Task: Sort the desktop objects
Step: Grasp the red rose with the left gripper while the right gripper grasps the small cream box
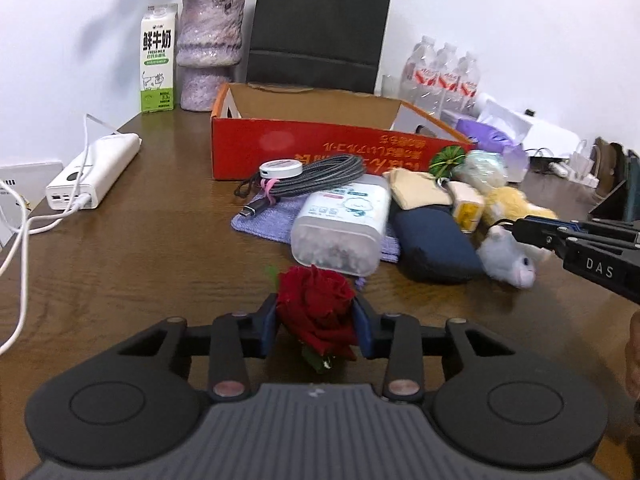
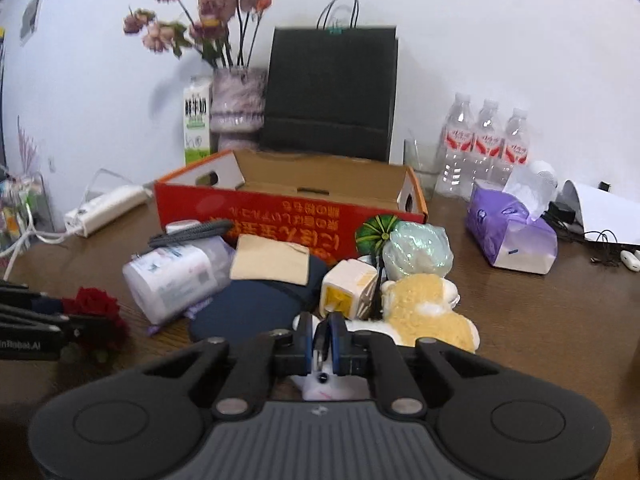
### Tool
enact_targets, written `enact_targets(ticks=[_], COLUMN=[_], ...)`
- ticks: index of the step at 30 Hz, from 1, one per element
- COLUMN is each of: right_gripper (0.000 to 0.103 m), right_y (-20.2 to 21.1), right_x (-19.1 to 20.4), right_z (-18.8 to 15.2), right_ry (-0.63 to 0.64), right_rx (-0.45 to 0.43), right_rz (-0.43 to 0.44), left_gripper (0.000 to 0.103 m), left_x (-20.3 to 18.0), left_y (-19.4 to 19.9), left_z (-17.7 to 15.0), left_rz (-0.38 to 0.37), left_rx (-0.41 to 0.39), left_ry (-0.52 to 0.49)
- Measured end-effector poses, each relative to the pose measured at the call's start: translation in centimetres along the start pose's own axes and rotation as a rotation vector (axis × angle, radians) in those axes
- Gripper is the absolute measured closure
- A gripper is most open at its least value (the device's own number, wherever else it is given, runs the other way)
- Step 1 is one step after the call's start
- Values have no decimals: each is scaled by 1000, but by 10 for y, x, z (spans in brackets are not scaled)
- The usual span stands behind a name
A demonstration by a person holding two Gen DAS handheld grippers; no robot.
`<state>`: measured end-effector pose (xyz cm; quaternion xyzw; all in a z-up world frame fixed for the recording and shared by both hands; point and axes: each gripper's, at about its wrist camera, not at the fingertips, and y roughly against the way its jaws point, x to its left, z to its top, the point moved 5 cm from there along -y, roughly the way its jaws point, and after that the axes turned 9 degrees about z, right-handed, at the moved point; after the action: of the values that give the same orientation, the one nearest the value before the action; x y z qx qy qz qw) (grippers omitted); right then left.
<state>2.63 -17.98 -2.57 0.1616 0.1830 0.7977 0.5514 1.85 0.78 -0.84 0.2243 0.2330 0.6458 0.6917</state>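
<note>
My left gripper (image 1: pixel 316 322) is shut on a red rose (image 1: pixel 316 304), held just above the brown table; the rose also shows in the right wrist view (image 2: pixel 96 306). My right gripper (image 2: pixel 322 340) is shut on a small white plush toy (image 2: pixel 326 386), which also shows in the left wrist view (image 1: pixel 510 258). Ahead stands an open red cardboard box (image 1: pixel 304 152), also in the right wrist view (image 2: pixel 280 216). In front of the box lies a pile: a white plastic container (image 1: pixel 340 224), a grey coiled cable (image 1: pixel 308 180), a navy pouch (image 1: pixel 434 240), and a yellow plush (image 2: pixel 428 312).
A milk carton (image 1: pixel 158 60), a vase (image 1: pixel 210 52) and a black paper bag (image 1: pixel 320 24) stand at the back. A white power strip (image 1: pixel 96 170) with cables lies at the left. Water bottles (image 2: pixel 484 148) and a purple tissue pack (image 2: pixel 510 232) are at the right.
</note>
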Motion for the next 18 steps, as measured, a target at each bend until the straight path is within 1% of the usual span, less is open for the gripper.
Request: enact_targets(ticks=[2,5,7,9,10,12,13,14,15,16,17,18], right_gripper=[95,95,95,94,93,93,92,88,88,79,66,59], right_y=[17,40,53,62,65,67,69,71,73,74,76,73], right_x=[10,24,33,41,45,50,53,52,50,46,42,38], right_z=[-4,-17,-27,-40,-47,-64,-69,-71,-70,-65,-60,-54], right_ry=[-18,2,8,0,6,24,21,6,-19,-54,-88,-112], right_rx=[-25,-18,23,88,118,194,213,216,203,180,156,128], right_rz=[30,82,139,209,226,233,238,248,253,253,244,226], left_gripper=[64,64,65,64,64,64,63,63,62,61,61,60], left_x=[-1,-6,-11,-17,-20,-24,-26,-27,-28,-29,-30,-30], left_y=[12,25,36,45,48,53,55,55,53,52,50,49], left_z=[-6,-17,-23,-29,-34,-42,-45,-47,-48,-49,-48,-47], left_rz=[-12,-19,-38,-62,-68,-81,-89,-93,-89,-84,-80,-81], left_rx=[-5,8,6,3,7,15,17,20,22,22,18,11], left_ry=[0,-10,-26,-40,-49,-64,-69,-75,-80,-83,-82,-79])
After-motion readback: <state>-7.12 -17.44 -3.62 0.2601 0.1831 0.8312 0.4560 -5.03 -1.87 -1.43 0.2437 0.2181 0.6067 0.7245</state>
